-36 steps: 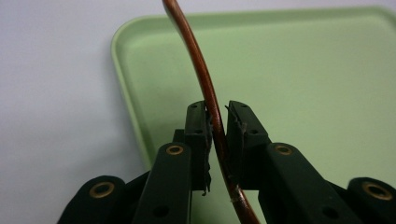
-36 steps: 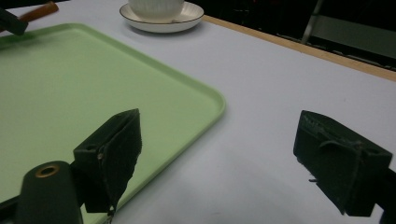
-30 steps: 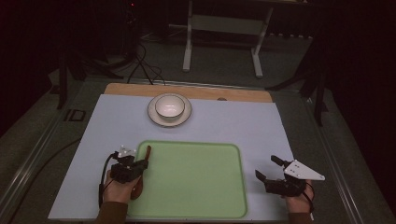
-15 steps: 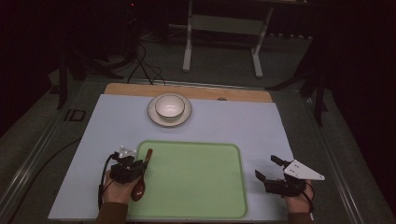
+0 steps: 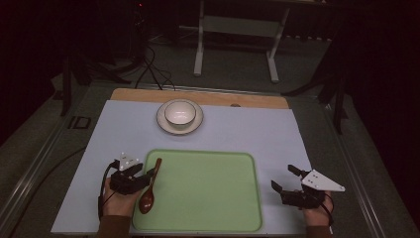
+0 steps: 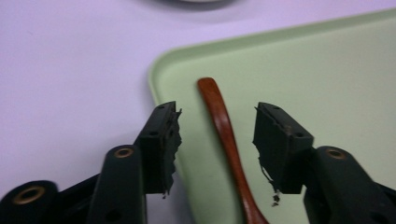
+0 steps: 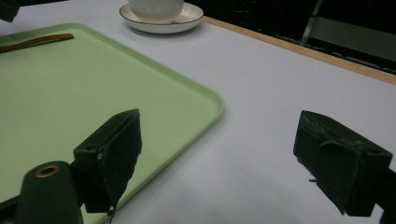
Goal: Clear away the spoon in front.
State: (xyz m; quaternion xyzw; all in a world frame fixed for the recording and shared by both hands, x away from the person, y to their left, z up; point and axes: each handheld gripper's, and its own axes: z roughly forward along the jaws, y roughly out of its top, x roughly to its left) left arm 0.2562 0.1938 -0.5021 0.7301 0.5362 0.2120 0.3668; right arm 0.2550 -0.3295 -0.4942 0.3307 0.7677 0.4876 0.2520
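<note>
between the parted jaws of our left gripper (image 6: 215,140) lies the brown wooden spoon (image 6: 225,135), flat on the green tray (image 5: 208,193) by its left rim. the jaws have just been opening, and neither pad presses the handle now; the spoon rests free, its bowl toward us, under the gripper body, its handle tip pointing away toward the far edge of the tray. we judge the spoon light, stiff and smooth, unlikely to break but apt to pivot or slip if pinched at one end; the narrow mid-handle, right where the pads stand, looks the surest place to take it, squeezed across its width.

off to the far side of the tray from that gripper, our right gripper (image 5: 289,183) waits on the pale table cover (image 5: 267,129) just beside the tray's right rim, jaws spread wide on nothing.

beyond both grippers, well past the tray's far edge, a white ribbed bowl (image 5: 180,113) sits on a white plate (image 5: 195,125), apart from the spoon and the tray.
</note>
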